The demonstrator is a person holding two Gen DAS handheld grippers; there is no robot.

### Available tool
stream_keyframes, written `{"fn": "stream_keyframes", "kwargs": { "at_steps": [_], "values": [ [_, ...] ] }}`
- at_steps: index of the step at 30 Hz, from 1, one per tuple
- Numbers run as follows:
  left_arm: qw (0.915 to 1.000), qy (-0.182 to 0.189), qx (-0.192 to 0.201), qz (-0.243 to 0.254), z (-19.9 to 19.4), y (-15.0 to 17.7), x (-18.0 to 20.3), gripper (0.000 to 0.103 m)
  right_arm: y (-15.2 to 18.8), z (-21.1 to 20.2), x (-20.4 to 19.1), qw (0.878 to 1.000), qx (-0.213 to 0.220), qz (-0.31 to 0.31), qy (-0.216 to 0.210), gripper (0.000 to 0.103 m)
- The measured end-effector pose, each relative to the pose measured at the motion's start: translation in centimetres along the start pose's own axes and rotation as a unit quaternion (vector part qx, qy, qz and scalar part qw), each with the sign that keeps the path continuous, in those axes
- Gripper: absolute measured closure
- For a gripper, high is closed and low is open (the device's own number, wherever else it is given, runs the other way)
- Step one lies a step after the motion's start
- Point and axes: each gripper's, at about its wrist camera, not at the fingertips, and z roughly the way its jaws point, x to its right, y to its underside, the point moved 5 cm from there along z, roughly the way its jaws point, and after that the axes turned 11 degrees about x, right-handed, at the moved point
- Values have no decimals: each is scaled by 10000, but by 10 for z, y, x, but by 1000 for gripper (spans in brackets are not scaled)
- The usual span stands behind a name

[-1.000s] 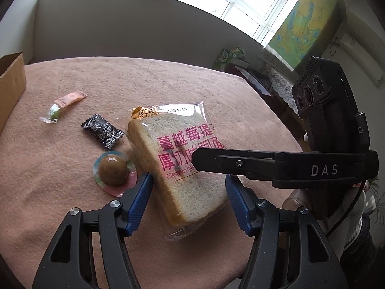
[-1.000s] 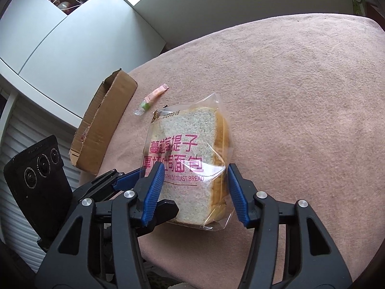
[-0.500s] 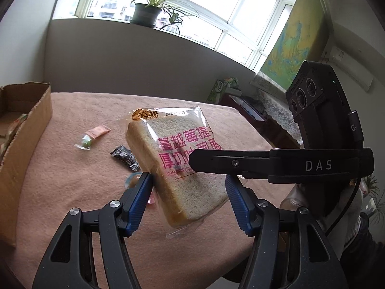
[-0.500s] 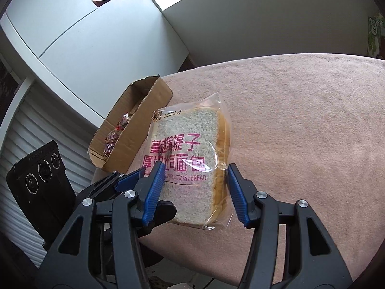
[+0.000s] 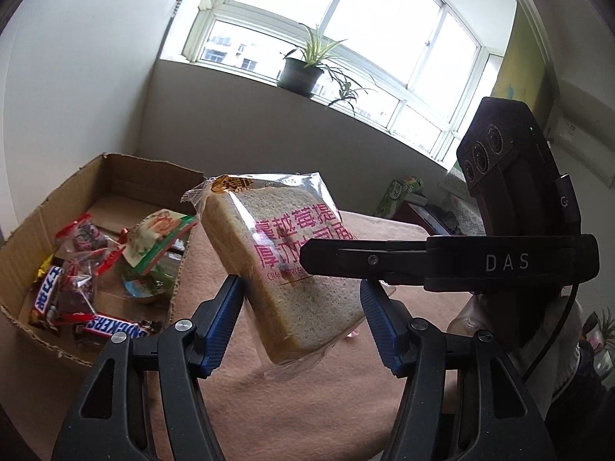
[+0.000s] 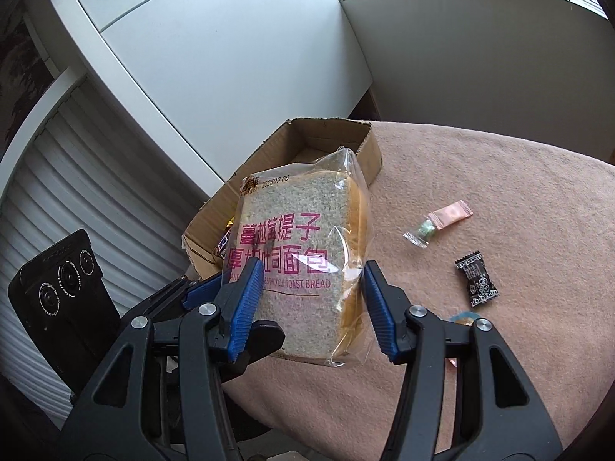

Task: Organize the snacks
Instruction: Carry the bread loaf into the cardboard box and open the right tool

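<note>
Both grippers are on the bread bag [image 5: 292, 265], clamped from opposite sides. The left gripper [image 5: 303, 319] has its blue pads [image 5: 225, 317] pressing the lower part of the loaf; the right gripper [image 6: 313, 307] bites the same bag, one blue pad on the printed face, the other on the crust side. The bag hangs tilted, clear of the pink tablecloth [image 6: 480, 365], just beside the cardboard box [image 5: 115, 180]. Inside the box lie Snickers bars [image 5: 115, 328], red-wrapped sweets [image 5: 82, 238] and a green-edged packet [image 5: 161, 238]. Out on the cloth, well apart from the box, lie a black candy [image 6: 476, 280], a pink wrapper [image 6: 451, 213] and a small green sweet [image 6: 421, 232] touching it. A potted plant [image 5: 303, 69] sits on the windowsill.
</note>
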Motion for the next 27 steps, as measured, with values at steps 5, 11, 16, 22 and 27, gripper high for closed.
{"fn": "stream_keyframes", "kwargs": {
  "at_steps": [5,11,16,22,27],
  "values": [
    [9988,-375,236,-187,-8,-15,-37,42,-16,38,-27,9996,-87,-175,-194,47],
    [9943,-994,377,-100,-7,-29,-68,42,-28,79,-46,9987,-203,-257,-396,47],
    [9907,-1285,414,-163,-9,-32,-88,42,-29,102,-50,9978,-300,-276,-522,47],
    [9831,-1802,311,-12,-1,-30,-100,42,-28,106,-46,9991,-146,-378,-153,30],
    [9819,-1858,359,6,-8,-28,-101,42,-27,96,-39,9995,-93,-310,-62,26]
  ]
}}
